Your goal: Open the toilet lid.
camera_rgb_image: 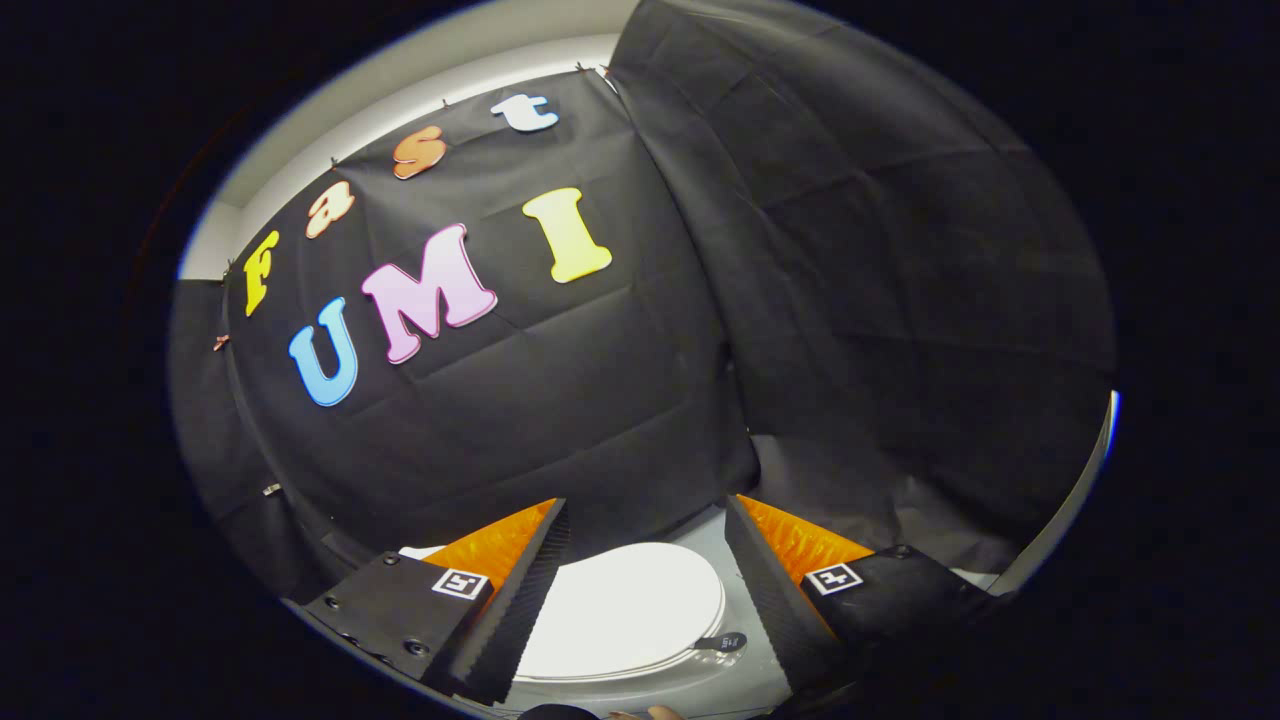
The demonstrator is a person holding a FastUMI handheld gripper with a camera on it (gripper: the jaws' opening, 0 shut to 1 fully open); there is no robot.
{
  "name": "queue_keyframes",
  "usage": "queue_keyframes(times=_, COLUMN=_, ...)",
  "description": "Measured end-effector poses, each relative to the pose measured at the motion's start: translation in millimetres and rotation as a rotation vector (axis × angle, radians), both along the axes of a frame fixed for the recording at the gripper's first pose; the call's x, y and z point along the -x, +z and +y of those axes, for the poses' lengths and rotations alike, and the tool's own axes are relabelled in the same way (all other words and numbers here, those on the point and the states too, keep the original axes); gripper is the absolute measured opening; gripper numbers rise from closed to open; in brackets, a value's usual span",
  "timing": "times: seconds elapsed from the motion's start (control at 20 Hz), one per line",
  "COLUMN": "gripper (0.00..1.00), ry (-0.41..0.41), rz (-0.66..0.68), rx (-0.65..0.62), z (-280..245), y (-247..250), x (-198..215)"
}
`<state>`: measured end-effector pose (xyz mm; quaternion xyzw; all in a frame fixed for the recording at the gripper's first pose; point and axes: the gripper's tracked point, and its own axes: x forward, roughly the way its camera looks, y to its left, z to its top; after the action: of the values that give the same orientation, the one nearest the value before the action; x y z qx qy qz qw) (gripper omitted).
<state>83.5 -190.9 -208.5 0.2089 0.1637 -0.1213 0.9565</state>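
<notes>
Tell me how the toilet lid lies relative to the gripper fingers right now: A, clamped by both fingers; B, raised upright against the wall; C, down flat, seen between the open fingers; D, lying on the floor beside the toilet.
C: the toilet lid lies closed and flat, in the gap of the open gripper, untouched.

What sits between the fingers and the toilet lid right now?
Nothing visible. The gripper is open, and the closed white toilet lid lies in the gap between its fingers, untouched. A small dark tab sits at the lid's edge.
</notes>
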Motion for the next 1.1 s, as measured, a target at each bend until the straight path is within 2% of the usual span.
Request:
queue_keyframes(times=0.5, gripper=1.0, ry=-0.043, rz=0.224, rx=-0.214, z=-35.0, y=-153.2, x=-4.4)
queue_keyframes(times=0.85, gripper=0.99, ry=-0.038, rz=0.349, rx=-0.377, z=-22.3, y=-250.2, x=-10.2)
queue_keyframes(times=1.1, gripper=0.98, ry=-0.042, rz=0.443, rx=-0.471, z=-23.5, y=-302.2, x=-5.0)
